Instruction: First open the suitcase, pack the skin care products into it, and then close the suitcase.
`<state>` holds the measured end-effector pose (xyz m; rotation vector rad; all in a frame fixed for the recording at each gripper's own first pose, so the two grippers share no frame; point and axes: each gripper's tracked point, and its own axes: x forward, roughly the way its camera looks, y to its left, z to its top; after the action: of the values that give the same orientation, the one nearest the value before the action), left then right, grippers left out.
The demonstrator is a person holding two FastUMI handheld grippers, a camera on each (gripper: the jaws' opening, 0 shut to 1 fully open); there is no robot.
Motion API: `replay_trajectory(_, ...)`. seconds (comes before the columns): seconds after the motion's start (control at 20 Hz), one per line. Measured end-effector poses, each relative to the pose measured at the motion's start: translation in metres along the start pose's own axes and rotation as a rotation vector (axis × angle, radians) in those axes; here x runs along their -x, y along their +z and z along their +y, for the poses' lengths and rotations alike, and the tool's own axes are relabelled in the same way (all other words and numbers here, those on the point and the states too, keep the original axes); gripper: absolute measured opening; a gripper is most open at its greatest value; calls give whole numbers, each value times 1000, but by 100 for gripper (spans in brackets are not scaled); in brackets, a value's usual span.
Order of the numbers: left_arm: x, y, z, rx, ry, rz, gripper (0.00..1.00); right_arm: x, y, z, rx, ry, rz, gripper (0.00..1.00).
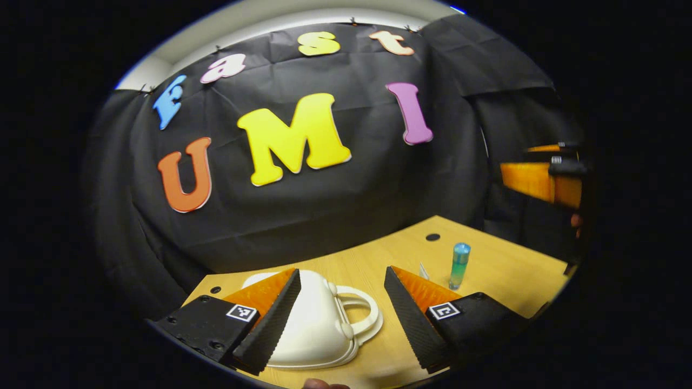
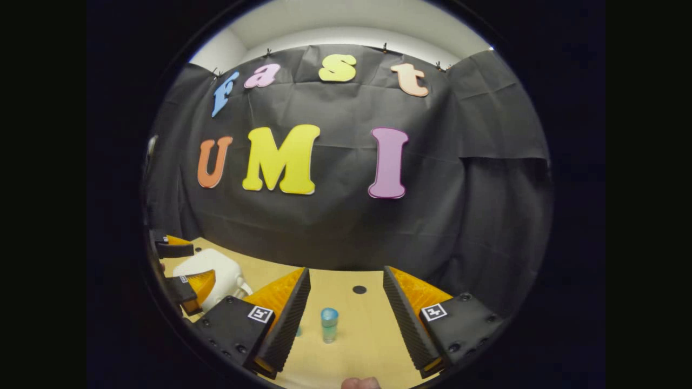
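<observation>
- Left gripper (image 1: 341, 302): seen in the left gripper view, fingers spread wide, nothing between them; it hangs above the near part of the table, with the suitcase handle showing in the gap
- Right gripper (image 2: 346, 308): seen in the right gripper view, fingers spread wide, nothing gripped; the blue-green bottle stands on the table in the gap between them, apart from both
- Table (image 1: 503, 270): light wooden top with small dark round holes, one (image 1: 432, 236) beyond the bottle toward the wall
- Suitcase (image 1: 313, 324): small white hard case lying flat and shut on the table, its looped handle (image 1: 362, 316) turned toward the bottle; partly hidden behind the left gripper's left finger; in the right gripper view it sits at the far left of the table (image 2: 213, 270)
- Bottle (image 1: 459, 265): slim blue-green skin care bottle, upright on the table, well apart from the suitcase on its handle side; in the right gripper view (image 2: 328, 324) it has a blue cap
- Small pale item (image 1: 423, 270): just beside the bottle on the suitcase side; too small to tell what it is
- Booth wall (image 1: 346, 205): black cloth behind the table's far edge, beyond both suitcase and bottle
</observation>
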<state>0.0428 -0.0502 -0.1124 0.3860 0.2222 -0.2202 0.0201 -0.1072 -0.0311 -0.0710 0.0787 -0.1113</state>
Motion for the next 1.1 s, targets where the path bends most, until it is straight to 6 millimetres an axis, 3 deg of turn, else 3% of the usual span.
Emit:
replay_trajectory(0.2, -27, -53, -20, -237, -43, 165, 99, -5, -16, -40, -2, -63, 36, 81)
replay_trajectory(0.3, -39, -70, -22, -350, -46, 212, 98, -6, -22, -54, -8, -82, 51, 80)
replay_trajectory(0.6, -67, -109, -23, -503, -14, 355, 93, -6, -46, -65, -4, -43, 105, 81)
replay_trajectory(0.7, -76, -115, -27, -538, -11, 379, 86, -4, -56, -69, -12, -27, 128, 81)
replay_trajectory(0.8, -82, -125, -33, -563, -29, 418, 72, -4, -67, -74, -9, -27, 158, 80)
replay_trajectory(0.85, -85, -129, -33, -576, -30, 439, 59, -2, -71, -80, -11, -36, 175, 81)
replay_trajectory(1.05, -87, -120, -34, -593, -55, 434, 29, 3, -68, -93, -18, -101, 165, 81)
replay_trajectory(1.1, -87, -114, -34, -585, -58, 422, 26, 6, -66, -93, -28, -114, 167, 81)
